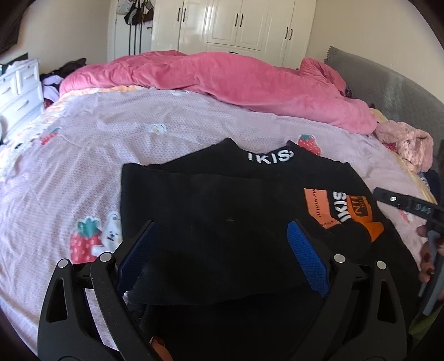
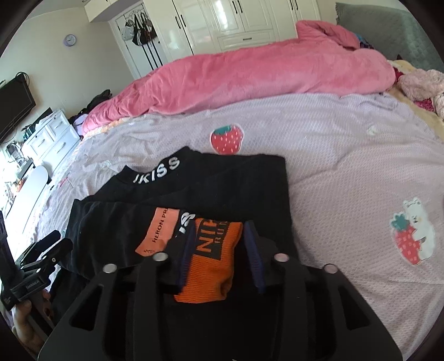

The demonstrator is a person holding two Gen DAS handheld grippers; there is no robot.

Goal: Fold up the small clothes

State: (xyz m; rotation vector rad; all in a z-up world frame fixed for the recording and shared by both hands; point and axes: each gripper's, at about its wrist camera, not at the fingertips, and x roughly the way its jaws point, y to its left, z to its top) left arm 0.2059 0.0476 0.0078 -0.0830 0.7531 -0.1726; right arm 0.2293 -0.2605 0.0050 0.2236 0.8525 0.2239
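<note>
Left gripper [image 1: 222,250] jaws spread wide over the black top [image 1: 216,211], blue pads [image 1: 305,255] apart; a folded flap lies between them, contact unclear. Top lies on the lilac strawberry sheet [image 1: 111,144]. Right gripper [image 1: 410,205] at the right edge.

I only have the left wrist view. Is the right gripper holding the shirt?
Observer: No. The right gripper stands open, with the orange cuff lying between its jaws, not pinched.
Operator: What does the orange label say?
Observer: The label reads HERON PR.
Operator: Anything on the wall I'm missing?
Observer: A clock hangs left of the wardrobe.
</note>
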